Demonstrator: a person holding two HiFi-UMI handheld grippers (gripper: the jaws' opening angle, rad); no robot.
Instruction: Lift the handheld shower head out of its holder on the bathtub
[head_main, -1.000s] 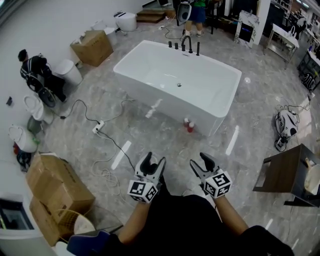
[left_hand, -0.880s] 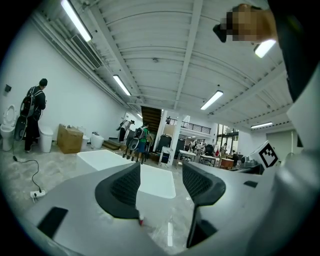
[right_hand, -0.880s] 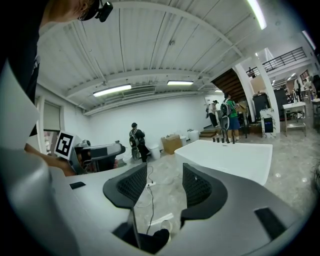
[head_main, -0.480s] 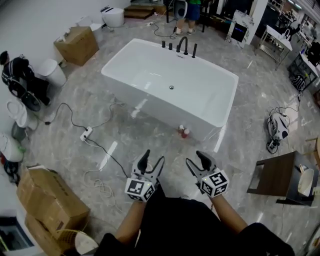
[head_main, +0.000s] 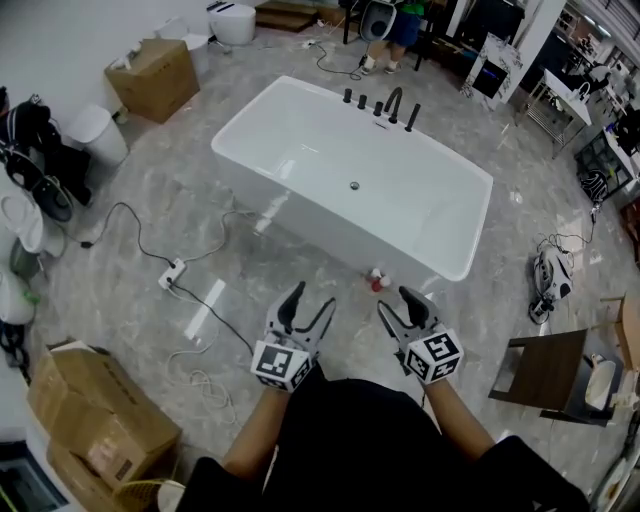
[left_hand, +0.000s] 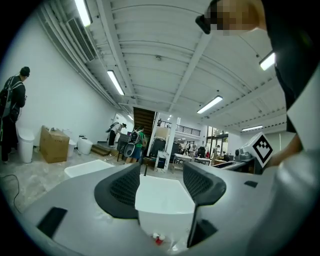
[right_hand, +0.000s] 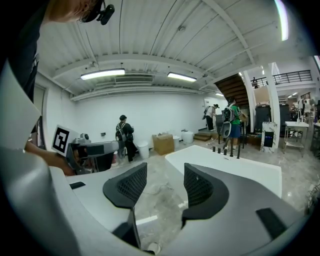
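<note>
A white freestanding bathtub (head_main: 310, 225) stands on the marble floor ahead of me. Black tap fittings (head_main: 385, 105) line its far rim, and the slim handheld shower head (head_main: 412, 117) stands upright at their right end. My left gripper (head_main: 306, 303) and right gripper (head_main: 400, 305) hover side by side well short of the tub's near wall, both open and empty. The left gripper view shows the tub (left_hand: 160, 200) between the open jaws of the left gripper (left_hand: 161, 184). In the right gripper view the fittings (right_hand: 225, 148) lie far beyond the right gripper (right_hand: 165, 185).
Two small red-and-white bottles (head_main: 378, 280) sit at the tub's near foot. A power strip with cables (head_main: 170, 272) trails at the left. Cardboard boxes (head_main: 85, 410) stand at the lower left, a dark side table (head_main: 545, 375) at the right. A person (head_main: 395, 30) stands beyond the tub.
The view has drifted nearer the tub, so the tub's near wall and the bottles sit lower in frame. Both grippers stay open at the same spacing.
</note>
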